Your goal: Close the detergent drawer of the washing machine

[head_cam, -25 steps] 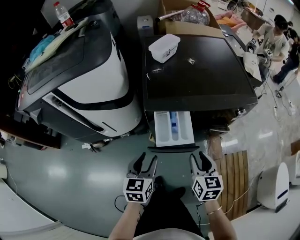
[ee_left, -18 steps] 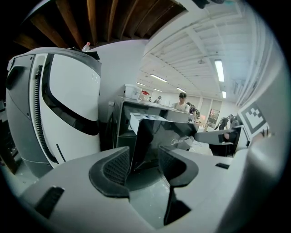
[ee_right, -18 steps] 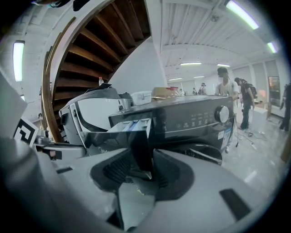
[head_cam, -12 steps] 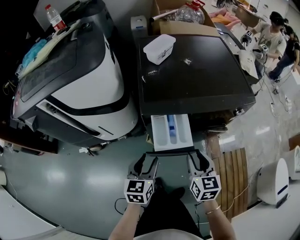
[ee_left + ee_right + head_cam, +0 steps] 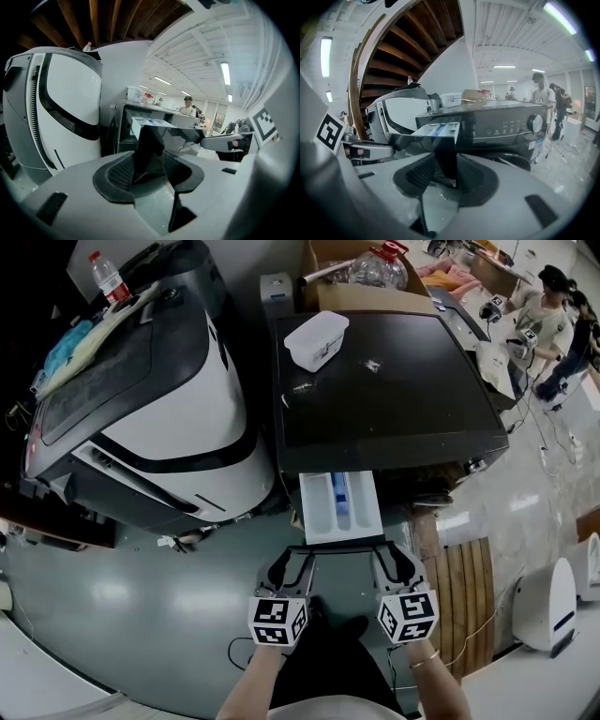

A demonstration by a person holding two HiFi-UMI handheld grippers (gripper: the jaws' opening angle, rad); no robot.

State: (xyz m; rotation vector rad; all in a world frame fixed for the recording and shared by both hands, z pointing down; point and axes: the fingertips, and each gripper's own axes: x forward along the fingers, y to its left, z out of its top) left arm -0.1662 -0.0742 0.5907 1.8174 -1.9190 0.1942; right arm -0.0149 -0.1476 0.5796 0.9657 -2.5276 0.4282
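Note:
The dark washing machine point(image 5: 384, 390) stands ahead of me with its white detergent drawer point(image 5: 339, 505) pulled out; a blue compartment shows inside. My left gripper point(image 5: 289, 568) is open at the left end of the drawer's dark front panel point(image 5: 339, 547). My right gripper point(image 5: 395, 562) is open at the panel's right end. In the left gripper view the panel's left end point(image 5: 149, 145) stands between the pads of the left gripper point(image 5: 149, 171). In the right gripper view the drawer point(image 5: 438, 130) juts out over the right gripper point(image 5: 447, 171), beside the control panel and its knob point(image 5: 533, 123).
A white plastic tub point(image 5: 317, 338) sits on the washer's top. A second white and black machine point(image 5: 159, 399) stands close on the left, with a water bottle point(image 5: 108, 273) on it. A wooden pallet point(image 5: 464, 596) lies on the floor at right. People point(image 5: 553, 306) work at the far right.
Both grippers have moved forward to the ends of the drawer's front panel. The drawer is still pulled out.

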